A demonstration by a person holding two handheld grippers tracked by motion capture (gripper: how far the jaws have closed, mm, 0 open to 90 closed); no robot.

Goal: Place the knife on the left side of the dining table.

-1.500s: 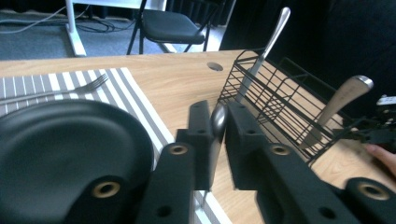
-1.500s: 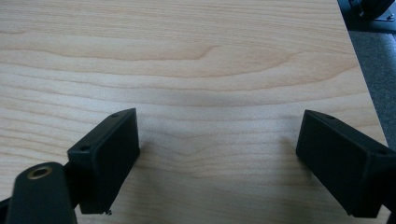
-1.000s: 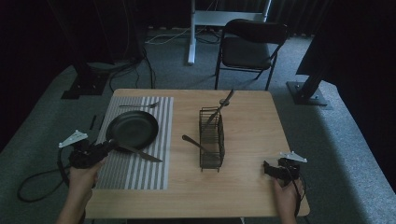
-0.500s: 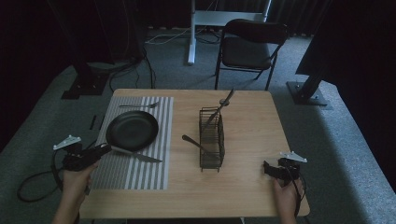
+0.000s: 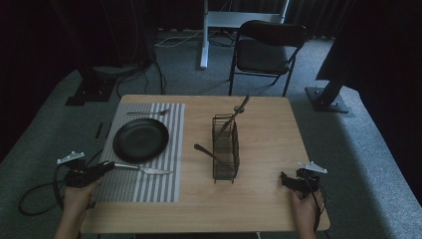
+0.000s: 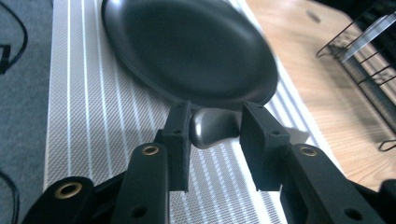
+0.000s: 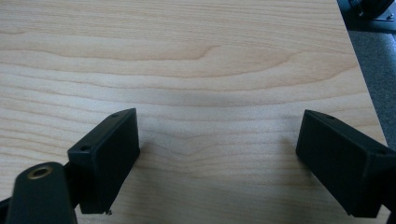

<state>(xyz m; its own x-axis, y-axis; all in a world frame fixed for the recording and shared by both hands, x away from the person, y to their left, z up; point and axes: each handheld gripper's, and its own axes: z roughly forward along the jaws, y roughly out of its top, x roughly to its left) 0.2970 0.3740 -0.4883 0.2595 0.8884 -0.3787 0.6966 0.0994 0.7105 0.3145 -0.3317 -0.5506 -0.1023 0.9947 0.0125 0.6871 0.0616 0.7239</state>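
One plate, one knife on the mat's near edge; left gripper jaws just opening around its handle, right gripper wide open, empty.

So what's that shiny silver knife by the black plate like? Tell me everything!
The shiny silver metal table knife lies flat on the grey-and-white striped placemat, just in front of the round black plate. Its blade points toward the black wire rack. Its rounded handle end sits between the left gripper's black jaws, which have just been opening. There is a gap on at least one side, so it looks let go.
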